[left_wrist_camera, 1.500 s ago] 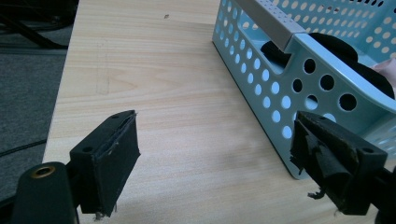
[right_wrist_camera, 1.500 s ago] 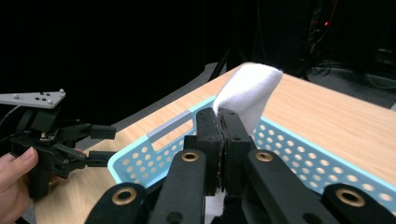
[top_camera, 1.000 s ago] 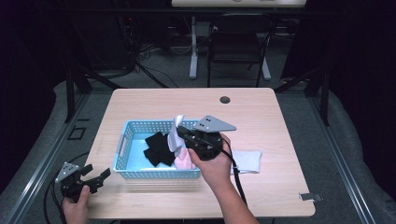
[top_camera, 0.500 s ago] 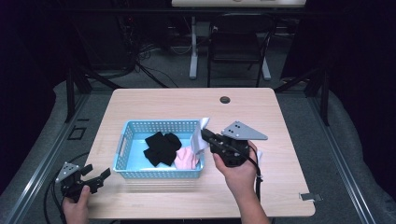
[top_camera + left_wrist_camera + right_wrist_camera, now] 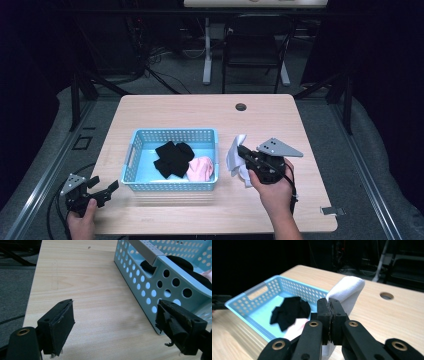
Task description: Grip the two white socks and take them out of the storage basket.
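Your right gripper clamps the white cloth, center-right | left gripper gapes wide, lower left, beside the blue basket.

The right gripper was positioned over the table, just right of the blue basket, toward the near right corner. Its jaws were closed on a white cloth, which hung from them above the tabletop; whether the cloth's lower end touched the wood could not be determined. The basket sat left of centre and held a black cloth and, beside it at the near right inside corner, a pink cloth. The left gripper was held at the near left corner, jaws apart, with nothing between them. A round hole lay near the far edge.
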